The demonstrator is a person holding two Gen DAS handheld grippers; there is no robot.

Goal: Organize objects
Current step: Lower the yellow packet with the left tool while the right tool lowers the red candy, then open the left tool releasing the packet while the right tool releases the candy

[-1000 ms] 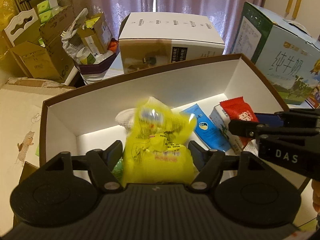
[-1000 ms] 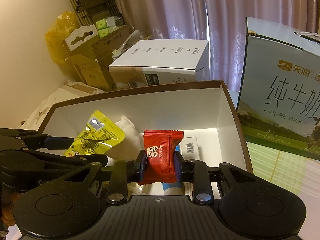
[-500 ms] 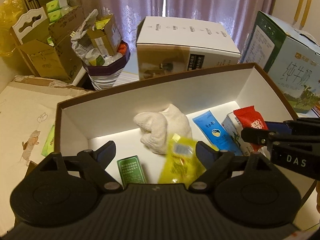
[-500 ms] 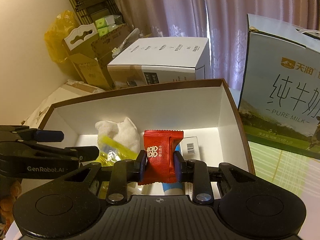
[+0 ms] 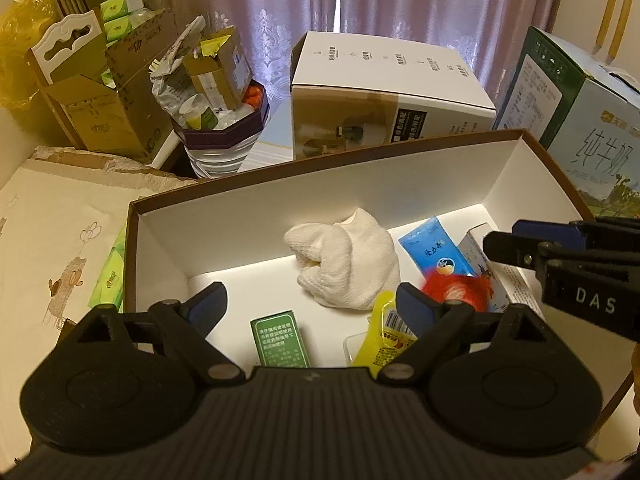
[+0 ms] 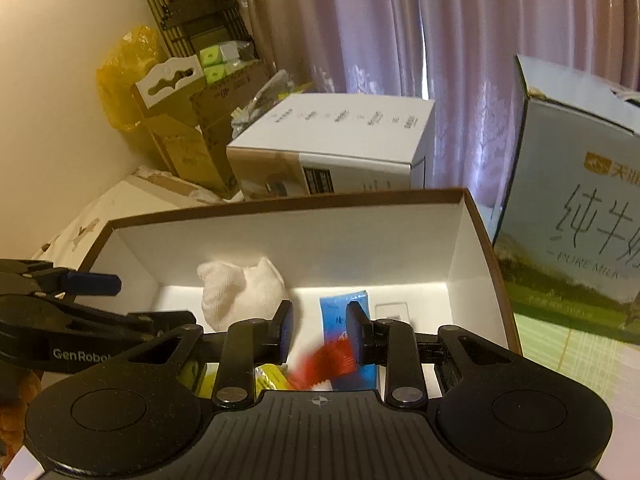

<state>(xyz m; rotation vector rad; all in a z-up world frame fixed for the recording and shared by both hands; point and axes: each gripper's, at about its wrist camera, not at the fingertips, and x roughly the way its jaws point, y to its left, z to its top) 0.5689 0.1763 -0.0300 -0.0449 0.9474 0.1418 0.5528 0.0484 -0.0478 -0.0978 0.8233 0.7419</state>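
Both grippers, left [image 5: 310,304] and right [image 6: 318,332], gape empty over the box [image 5: 320,184]; the blurred red packet [image 6: 332,362], low centre, may land askew on the blue pouch [image 6: 344,312].

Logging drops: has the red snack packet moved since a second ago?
Yes. The red snack packet has left the right gripper fingers and is dropping, blurred, toward the box floor by the blue pouch.

Ahead of the tongs hang long mauve patterned curtains [image 5: 304,12] with a bright slit of daylight between them, while off to the left a plain cream wall [image 6: 52,92] backs a dark slatted rack [image 6: 188,12] and a crumpled yellow plastic bag [image 6: 120,76].
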